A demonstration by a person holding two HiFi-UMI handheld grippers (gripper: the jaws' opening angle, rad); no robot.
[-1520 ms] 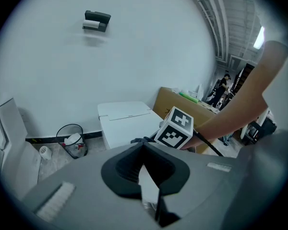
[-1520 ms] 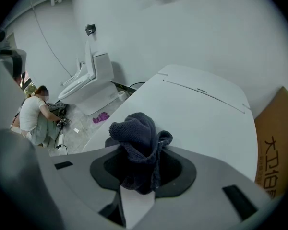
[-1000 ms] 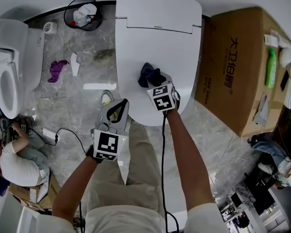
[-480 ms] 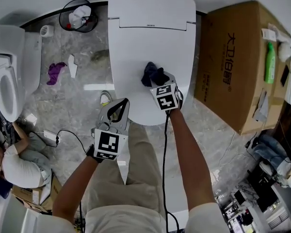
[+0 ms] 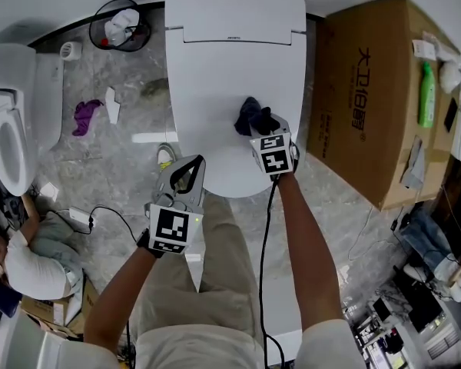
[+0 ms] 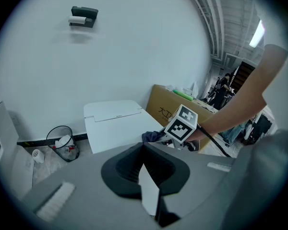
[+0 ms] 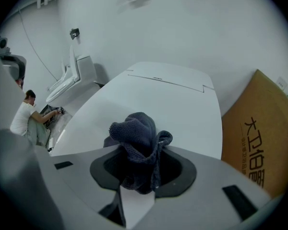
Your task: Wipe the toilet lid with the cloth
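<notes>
Toilet lid point(image 5: 215, 68): white, closed, fills the upper middle of the head view. Against the frame one second ago it sits further left in that view, and the cloth lies nearer the lid's right edge, on the side of the cardboard box point(image 5: 369, 106). So the right gripper has travelled rightward across the lid. The box stands just beside the toilet, with a green bottle point(image 5: 427, 97) lying on top.

Second toilet point(image 5: 8, 129) at far left, seat open, well apart.

Left gripper point(image 5: 187, 174): same spot in the head view as before, off the lid's front edge, above the person's trouser leg. Its own view shows the jaw tips meeting with nothing between them point(image 6: 146, 176).

Right gripper point(image 5: 261, 131): over the front right part of the lid, jaws clamped on the cloth.

Cloth point(image 5: 252, 116): dark navy, bunched into a lump, resting on the lid surface ahead of the jaws. The right gripper view adds detail the head view lacks: a looped terry texture, folds standing up above the jaws, and a tail of fabric pinched down between them point(image 7: 139, 147).

Head view only: wire bin point(image 5: 121, 23) with white litter against the wall, and a purple rag point(image 5: 84, 115) on the marble floor. The right gripper view alone shows a person point(image 7: 29, 121) crouched beside the second toilet.
</notes>
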